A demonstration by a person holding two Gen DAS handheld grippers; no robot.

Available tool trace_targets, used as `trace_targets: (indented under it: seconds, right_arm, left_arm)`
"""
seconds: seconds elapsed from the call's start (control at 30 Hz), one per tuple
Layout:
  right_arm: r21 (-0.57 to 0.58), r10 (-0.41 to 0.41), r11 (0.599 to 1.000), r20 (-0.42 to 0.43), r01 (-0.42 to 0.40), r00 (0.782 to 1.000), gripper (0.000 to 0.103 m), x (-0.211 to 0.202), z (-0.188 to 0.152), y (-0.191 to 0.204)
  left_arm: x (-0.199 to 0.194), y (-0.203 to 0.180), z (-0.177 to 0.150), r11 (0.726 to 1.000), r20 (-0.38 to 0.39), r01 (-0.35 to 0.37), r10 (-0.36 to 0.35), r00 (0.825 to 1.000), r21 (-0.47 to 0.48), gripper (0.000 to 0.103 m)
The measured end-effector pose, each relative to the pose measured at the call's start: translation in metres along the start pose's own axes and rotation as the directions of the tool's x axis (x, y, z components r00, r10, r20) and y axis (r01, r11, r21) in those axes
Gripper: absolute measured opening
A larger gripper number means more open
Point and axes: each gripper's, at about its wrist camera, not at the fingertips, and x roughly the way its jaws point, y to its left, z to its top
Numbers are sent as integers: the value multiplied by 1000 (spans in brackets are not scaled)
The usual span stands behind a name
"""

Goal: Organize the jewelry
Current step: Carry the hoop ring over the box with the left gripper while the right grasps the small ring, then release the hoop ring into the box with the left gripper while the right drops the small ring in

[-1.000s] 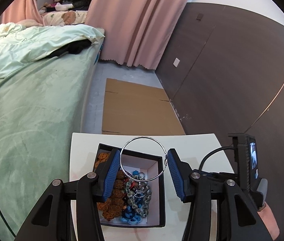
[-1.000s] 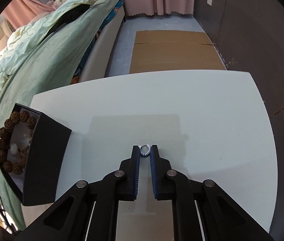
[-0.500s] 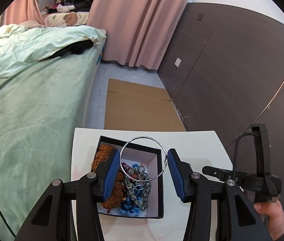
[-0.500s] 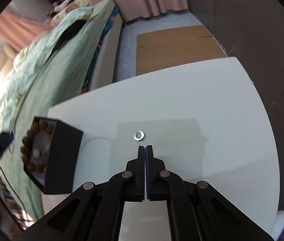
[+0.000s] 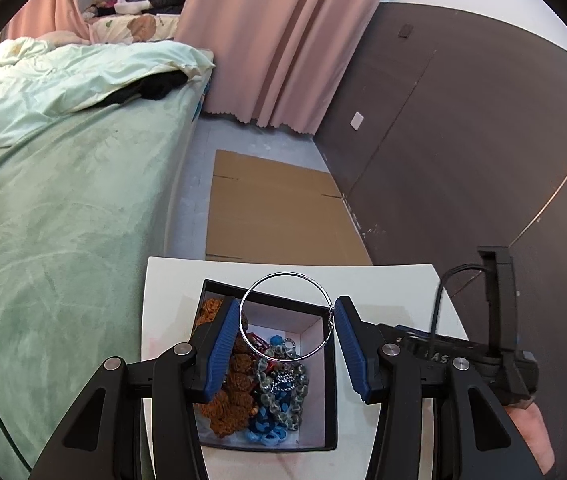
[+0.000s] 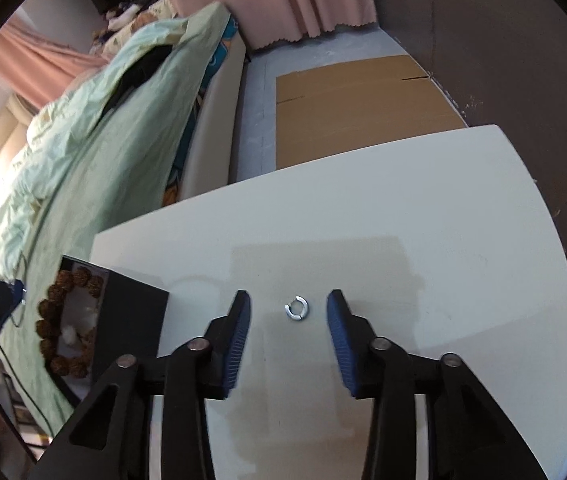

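Both tools are showing the same build: black angular arms tipped with ribbed blue pads (image 5: pixel 223 354), joined by round silver screws (image 6: pixel 379 344). On the left gripper (image 5: pixel 286 312), beside the right gripper (image 5: pixel 463 354), a black cable (image 5: pixel 449 280) is looping up to an upright black bracket (image 5: pixel 497 300).

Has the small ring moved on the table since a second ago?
Yes. The ring was pinched in the right claw; it now lies loose on the white table, between the opening jaws, untouched.

Ring (image 6: pixel 296 309) dropped, right claw (image 6: pixel 288 312) opening
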Motion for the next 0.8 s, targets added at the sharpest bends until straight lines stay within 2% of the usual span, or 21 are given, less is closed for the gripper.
trace_targets:
  seconds: [0.17, 0.23, 0.43, 0.57, 0.67, 0.7, 0.73, 0.8]
  right_arm:
    - [-42, -70, 997, -18, 69, 997, 23, 9, 2, 9]
    - [-60, -96, 994, -25, 94, 995, 14, 10, 1, 11]
    - [-37, -58, 998, -52, 56, 997, 13, 5, -3, 6]
    - [-24, -36, 999, -41, 35, 998, 13, -3, -6, 5]
    - [-17, -13, 1000, -18, 13, 1000, 13, -15, -7, 6]
    - [-14, -3, 1000, -7, 3, 1000, 13, -20, -7, 6]
    - [-11, 10, 1000, 7, -10, 1000, 13, -25, -8, 8]
    - [-11, 35, 999, 32, -35, 999, 13, -34, -8, 9]
  left_arm:
    - [7, 6, 3, 1000, -15, 7, -7, 1000, -22, 51]
    - [7, 6, 2, 1000, -18, 7, -8, 1000, -26, 51]
    - [6, 6, 0, 1000, -24, 0, -1, 1000, -26, 51]
    - [11, 7, -4, 999, -64, 11, -14, 998, -37, 51]
    - [11, 7, -4, 998, -75, 37, -42, 996, -56, 59]
    - [10, 7, -5, 998, -75, 33, -37, 997, -54, 70]
    - [8, 7, -5, 998, -63, 38, -41, 997, -52, 74]
    - [4, 8, -6, 997, -49, 38, -41, 998, -66, 76]
